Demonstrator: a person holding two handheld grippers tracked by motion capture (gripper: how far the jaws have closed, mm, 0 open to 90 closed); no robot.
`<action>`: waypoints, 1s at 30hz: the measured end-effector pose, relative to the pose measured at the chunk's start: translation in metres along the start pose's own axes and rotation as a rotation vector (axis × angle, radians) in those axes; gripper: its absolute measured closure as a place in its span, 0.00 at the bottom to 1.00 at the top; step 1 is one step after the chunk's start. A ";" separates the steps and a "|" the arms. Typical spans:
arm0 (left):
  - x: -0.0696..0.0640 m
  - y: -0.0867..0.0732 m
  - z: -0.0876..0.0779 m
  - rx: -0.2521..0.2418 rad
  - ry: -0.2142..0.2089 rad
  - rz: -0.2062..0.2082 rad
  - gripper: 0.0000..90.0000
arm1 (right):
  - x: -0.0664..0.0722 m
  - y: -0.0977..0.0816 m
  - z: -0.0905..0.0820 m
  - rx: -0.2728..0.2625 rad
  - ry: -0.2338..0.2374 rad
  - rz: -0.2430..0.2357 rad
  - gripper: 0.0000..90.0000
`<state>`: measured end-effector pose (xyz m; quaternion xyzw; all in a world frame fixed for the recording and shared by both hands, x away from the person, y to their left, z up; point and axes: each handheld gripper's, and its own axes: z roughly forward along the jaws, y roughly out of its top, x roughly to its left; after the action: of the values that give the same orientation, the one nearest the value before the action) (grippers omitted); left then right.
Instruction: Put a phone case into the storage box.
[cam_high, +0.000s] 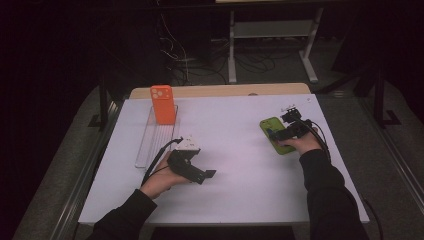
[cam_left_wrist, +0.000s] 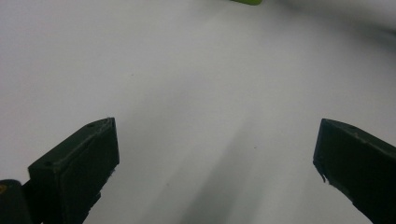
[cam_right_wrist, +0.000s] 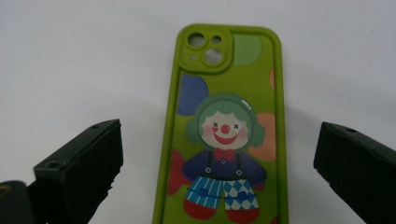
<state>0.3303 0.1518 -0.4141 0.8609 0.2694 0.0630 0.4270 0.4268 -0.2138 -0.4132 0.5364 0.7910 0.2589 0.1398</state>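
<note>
A green phone case with a clown picture lies flat on the white table, camera cut-out away from me; it appears at the right in the high view. My right gripper hovers over it, open, jaws wide on either side and not touching. An orange phone case stands upright in a clear rack at the left. My left gripper is open over bare table, and in the high view it sits right of the rack.
The white table has free room in its middle and front. A sliver of the green case shows at the top edge of the left gripper view. Cables and a desk frame lie on the dark floor beyond.
</note>
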 end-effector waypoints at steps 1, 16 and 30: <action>0.000 0.000 0.000 0.001 0.000 0.001 0.00 | 0.000 -0.001 0.003 0.013 0.002 0.010 0.01; 0.000 0.000 0.001 0.006 0.003 0.005 0.00 | 0.000 -0.015 0.022 0.109 -0.012 0.007 0.07; 0.000 0.000 0.001 0.008 0.003 0.006 0.00 | 0.002 -0.015 0.022 0.125 -0.027 0.009 0.16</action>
<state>0.3303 0.1513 -0.4148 0.8632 0.2679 0.0646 0.4230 0.4256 -0.2106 -0.4396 0.5510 0.8013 0.2025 0.1155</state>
